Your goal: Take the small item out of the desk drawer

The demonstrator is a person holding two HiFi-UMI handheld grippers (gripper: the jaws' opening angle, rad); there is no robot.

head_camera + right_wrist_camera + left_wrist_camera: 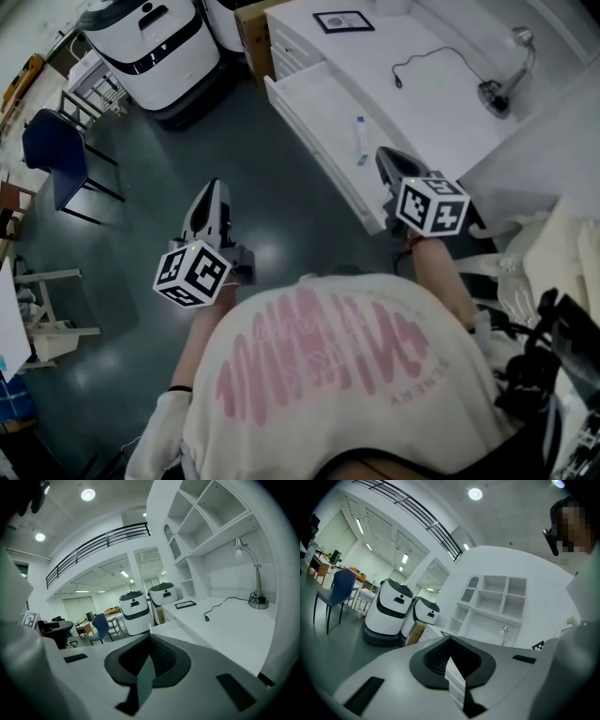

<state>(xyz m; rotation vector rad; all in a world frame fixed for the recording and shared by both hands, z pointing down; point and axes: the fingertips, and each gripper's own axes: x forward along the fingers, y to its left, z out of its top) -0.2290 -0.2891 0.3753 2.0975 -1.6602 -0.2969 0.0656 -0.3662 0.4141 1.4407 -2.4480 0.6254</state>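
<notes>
A desk lamp [494, 96] is set by the wall-side edge of the desk [422, 117], a black cable [448, 50] is laid beside it, and a framed picture [343, 21] is placed at the far end.

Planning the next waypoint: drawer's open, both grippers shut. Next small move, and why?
Probably open the right gripper and ease it toward the small item. The drawer already stands open with the item lying in it, that gripper is nearest, and its jaws are shut on nothing.
</notes>
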